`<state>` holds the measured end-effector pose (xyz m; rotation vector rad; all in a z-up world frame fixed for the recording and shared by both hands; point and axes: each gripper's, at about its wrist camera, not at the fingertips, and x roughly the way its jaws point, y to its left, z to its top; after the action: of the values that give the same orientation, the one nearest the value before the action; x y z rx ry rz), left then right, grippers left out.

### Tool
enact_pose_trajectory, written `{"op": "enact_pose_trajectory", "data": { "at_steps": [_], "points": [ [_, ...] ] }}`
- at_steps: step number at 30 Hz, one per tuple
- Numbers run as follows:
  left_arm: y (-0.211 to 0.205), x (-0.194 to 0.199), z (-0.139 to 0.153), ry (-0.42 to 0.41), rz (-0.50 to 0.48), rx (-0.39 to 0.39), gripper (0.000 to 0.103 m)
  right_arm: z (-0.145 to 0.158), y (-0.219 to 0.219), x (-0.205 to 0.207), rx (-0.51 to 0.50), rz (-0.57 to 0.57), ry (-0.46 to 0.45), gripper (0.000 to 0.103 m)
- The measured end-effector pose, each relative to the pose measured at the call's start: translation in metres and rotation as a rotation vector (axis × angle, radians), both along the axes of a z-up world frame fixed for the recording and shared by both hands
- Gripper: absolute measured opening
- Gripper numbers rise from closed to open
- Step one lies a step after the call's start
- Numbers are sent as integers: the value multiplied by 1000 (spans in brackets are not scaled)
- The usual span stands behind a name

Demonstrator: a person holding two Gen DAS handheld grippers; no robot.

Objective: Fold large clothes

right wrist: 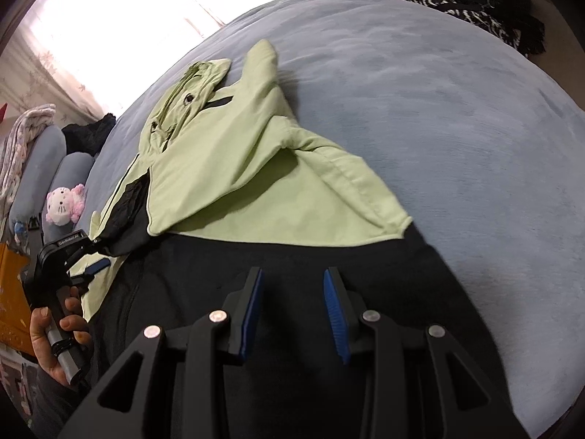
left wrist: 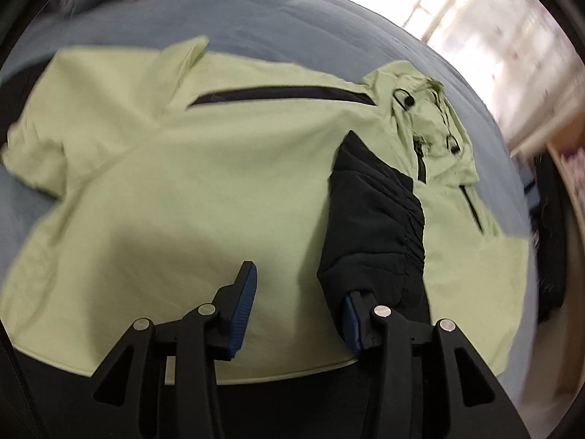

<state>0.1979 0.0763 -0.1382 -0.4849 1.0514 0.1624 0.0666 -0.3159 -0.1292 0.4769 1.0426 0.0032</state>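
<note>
A light green jacket with a black lower part, a hood and black zips lies spread on a blue-grey bed. Its black sleeve cuff is folded across the green chest. My left gripper is open just above the jacket; its right finger touches the cuff's end. In the right wrist view the jacket lies ahead with a green sleeve pointing away. My right gripper is open and empty above the black hem. The left gripper also shows at the left.
A pink and white plush toy and blue-grey pillows lie at the bed's far end. Black and patterned clothes hang beyond the bed. A bright curtained window is behind. A wooden shelf stands beside the bed.
</note>
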Motion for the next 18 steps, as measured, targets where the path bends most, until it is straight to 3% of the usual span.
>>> {"op": "enact_pose_trajectory", "data": {
  "at_steps": [4, 6, 7, 9, 11, 18],
  "points": [
    [-34, -5, 24, -31, -177, 235, 42, 1, 6, 0, -3, 10, -2, 34],
    [-51, -5, 39, -63, -262, 311, 42, 0, 8, 0, -6, 10, 2, 34],
    [-56, -5, 45, -76, -286, 328, 46, 0, 9, 0, -7, 10, 2, 34],
    [-72, -6, 58, -105, -341, 371, 67, 1, 10, 1, -7, 10, 3, 34],
    [-82, -5, 66, -112, -364, 396, 74, 2, 12, 2, -4, 12, 2, 34],
    [-96, 15, 67, -63, -377, 414, 74, 5, 14, -1, -3, 21, -2, 34]
  ]
}}
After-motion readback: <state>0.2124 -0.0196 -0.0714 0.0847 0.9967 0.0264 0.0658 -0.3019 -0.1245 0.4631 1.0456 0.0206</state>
